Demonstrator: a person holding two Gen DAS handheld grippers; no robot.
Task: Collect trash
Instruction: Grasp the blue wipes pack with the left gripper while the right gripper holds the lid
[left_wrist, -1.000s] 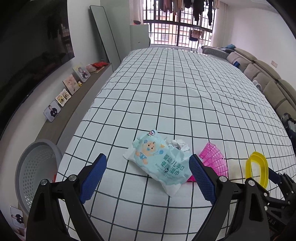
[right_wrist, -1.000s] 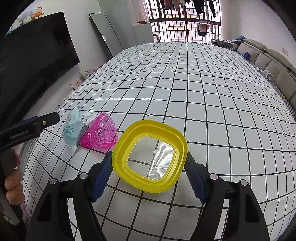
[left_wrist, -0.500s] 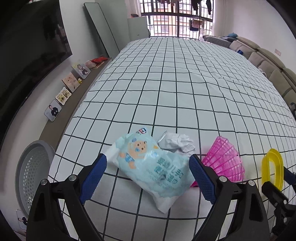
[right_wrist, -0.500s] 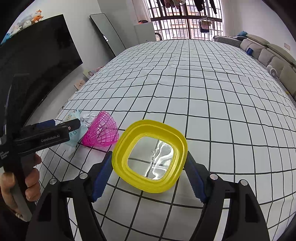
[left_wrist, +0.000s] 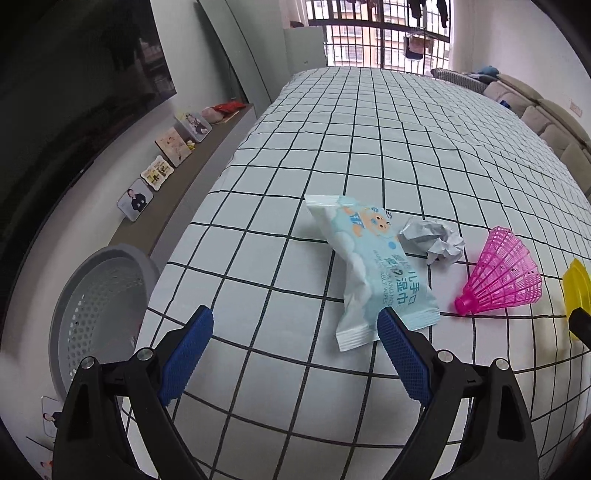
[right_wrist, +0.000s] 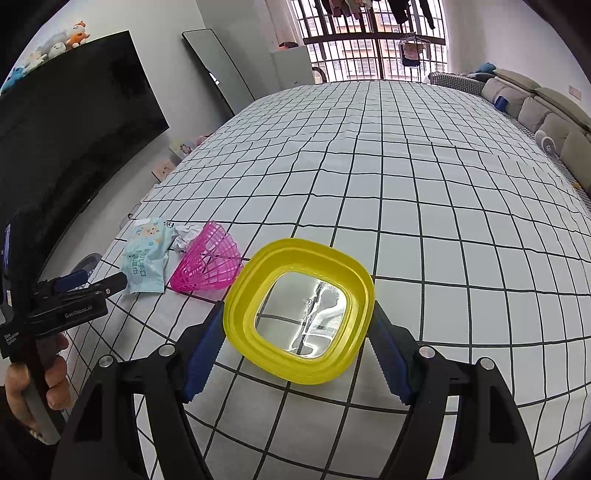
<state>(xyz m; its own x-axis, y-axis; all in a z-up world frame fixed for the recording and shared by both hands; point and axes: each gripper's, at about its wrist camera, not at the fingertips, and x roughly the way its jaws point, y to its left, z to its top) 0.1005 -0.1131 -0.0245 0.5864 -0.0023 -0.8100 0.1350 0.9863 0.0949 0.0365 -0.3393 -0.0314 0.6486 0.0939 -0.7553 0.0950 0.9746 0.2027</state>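
A light blue wet-wipe packet (left_wrist: 373, 273) lies on the checked bed sheet (left_wrist: 369, 147), with a crumpled white paper ball (left_wrist: 432, 240) and a pink plastic shuttlecock (left_wrist: 502, 277) to its right. My left gripper (left_wrist: 293, 314) is open and empty; its right finger (left_wrist: 402, 354) overlaps the packet's near end. The right wrist view shows the packet (right_wrist: 146, 254), the shuttlecock (right_wrist: 207, 264) and the left gripper (right_wrist: 101, 278) at left. My right gripper (right_wrist: 297, 306) is shut on a yellow square lid (right_wrist: 236, 317) with a clear centre, held just above the sheet.
A grey perforated bin (left_wrist: 99, 306) stands on the floor left of the bed's near corner. Photo frames (left_wrist: 162, 173) line a low shelf along the left wall under a dark TV (right_wrist: 74, 122). A person's hand (right_wrist: 55, 376) grips the left tool. A sofa (right_wrist: 546, 107) runs along the right.
My left gripper has dropped lower and swung left, so the packet now sits by its right finger instead of between both. The right gripper has kept still with the yellow lid.
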